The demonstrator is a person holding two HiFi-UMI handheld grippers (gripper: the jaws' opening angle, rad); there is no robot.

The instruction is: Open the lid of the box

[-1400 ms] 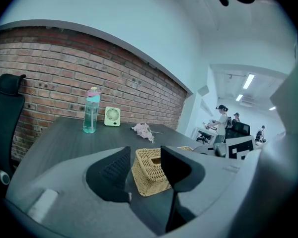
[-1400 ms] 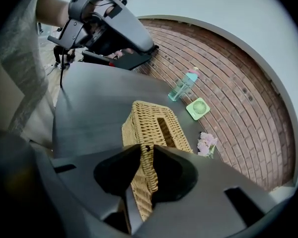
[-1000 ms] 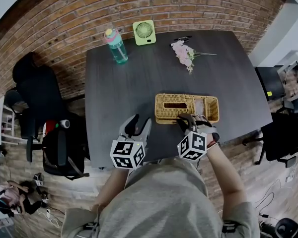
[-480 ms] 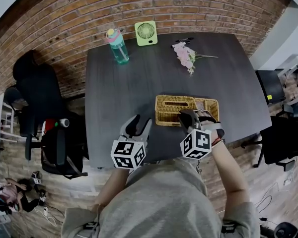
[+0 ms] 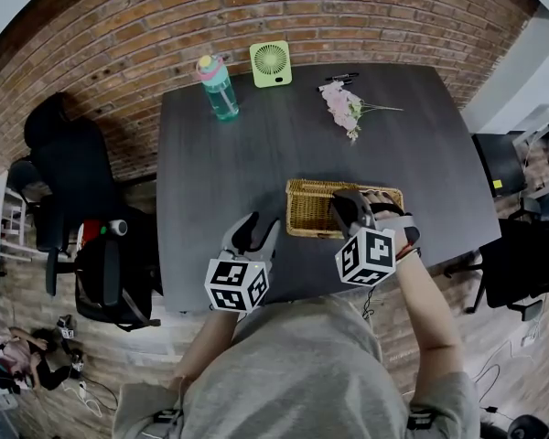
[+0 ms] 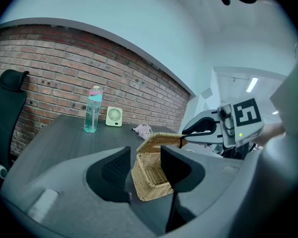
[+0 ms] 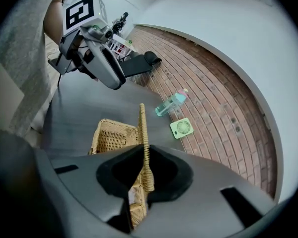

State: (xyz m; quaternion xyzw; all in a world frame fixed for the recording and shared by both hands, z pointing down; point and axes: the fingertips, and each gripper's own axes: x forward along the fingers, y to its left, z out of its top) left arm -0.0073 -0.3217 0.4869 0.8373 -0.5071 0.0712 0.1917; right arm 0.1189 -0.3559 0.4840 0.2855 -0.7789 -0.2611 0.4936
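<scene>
A wicker box (image 5: 309,218) sits near the front of the dark table (image 5: 238,154). My right gripper (image 5: 341,203) is shut on the free edge of its woven lid (image 5: 322,187) and holds it tilted up, hinged at the far side. In the left gripper view the lid (image 6: 161,139) slopes up from the box (image 6: 150,177) to the right gripper (image 6: 188,135). The lid (image 7: 143,128) stands on edge between the right gripper's (image 7: 139,175) pads. My left gripper (image 5: 259,224) hangs open and empty to the left of the box, near the table's front edge.
At the back of the table stand a teal bottle (image 5: 218,86) and a small green fan (image 5: 270,62), with pink flowers (image 5: 346,103) and pens (image 5: 339,77) to their right. A black chair (image 5: 59,163) and a backpack (image 5: 114,277) are on the left, more chairs on the right.
The right gripper has risen and drawn a little to the right with the lid's edge, so the lid is tilted up more steeply. The left gripper has barely moved.
</scene>
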